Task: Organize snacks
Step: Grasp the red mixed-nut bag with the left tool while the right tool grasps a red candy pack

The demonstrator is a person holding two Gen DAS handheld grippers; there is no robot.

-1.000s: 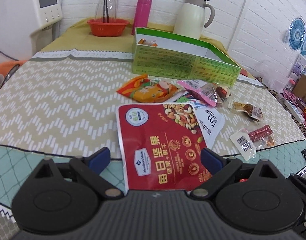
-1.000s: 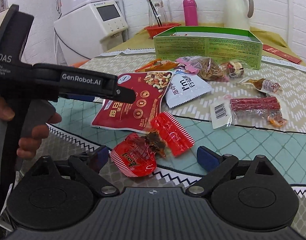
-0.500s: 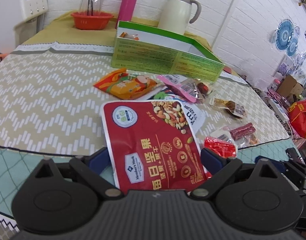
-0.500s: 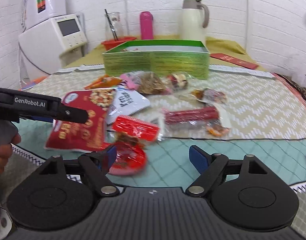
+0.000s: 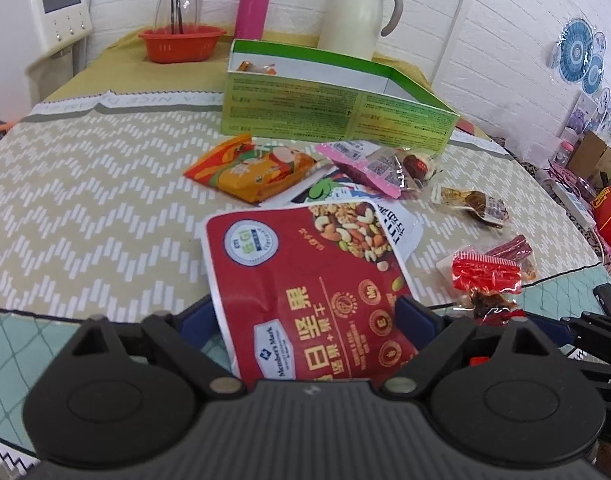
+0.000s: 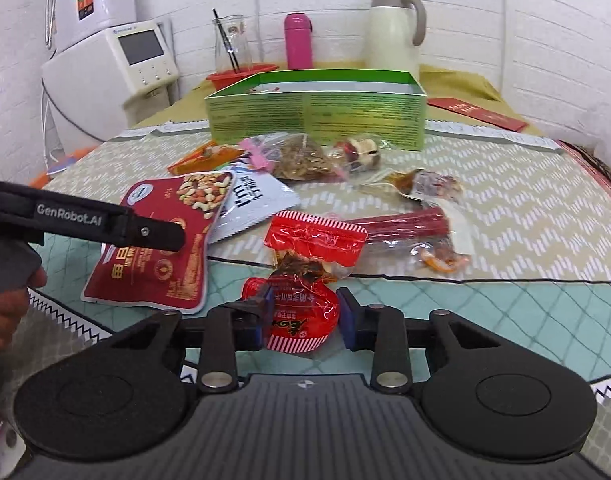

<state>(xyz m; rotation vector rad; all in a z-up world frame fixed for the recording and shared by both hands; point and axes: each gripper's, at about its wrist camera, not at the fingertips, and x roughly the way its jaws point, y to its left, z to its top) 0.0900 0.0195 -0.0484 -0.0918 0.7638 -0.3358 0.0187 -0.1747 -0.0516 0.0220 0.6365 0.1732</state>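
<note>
A red nut bag (image 5: 305, 280) lies at the near edge of the table between the fingers of my left gripper (image 5: 305, 318). Its jaws are closing, both blue pads touch the bag's sides and the bag has buckled. The same bag (image 6: 161, 208) shows in the right wrist view under that gripper's black finger (image 6: 157, 234). My right gripper (image 6: 305, 314) is closing on a red crinkly meat snack packet (image 6: 301, 308), with a pad against each side. The open green box (image 5: 337, 116) stands behind the snack pile with a few packets inside.
Loose snacks lie between me and the box: an orange packet (image 5: 253, 168), a pink one (image 5: 365, 168), a white sachet (image 6: 253, 200), red sausage sticks (image 6: 405, 224). A red bowl (image 5: 181, 42), pink bottle (image 5: 253, 8) and cream jug (image 5: 357, 8) stand behind. A hand (image 6: 9, 308) holds the left gripper.
Both grippers have narrowed. The left now touches the nut bag, which has buckled. The right has moved onto the red meat packet and closed against it.
</note>
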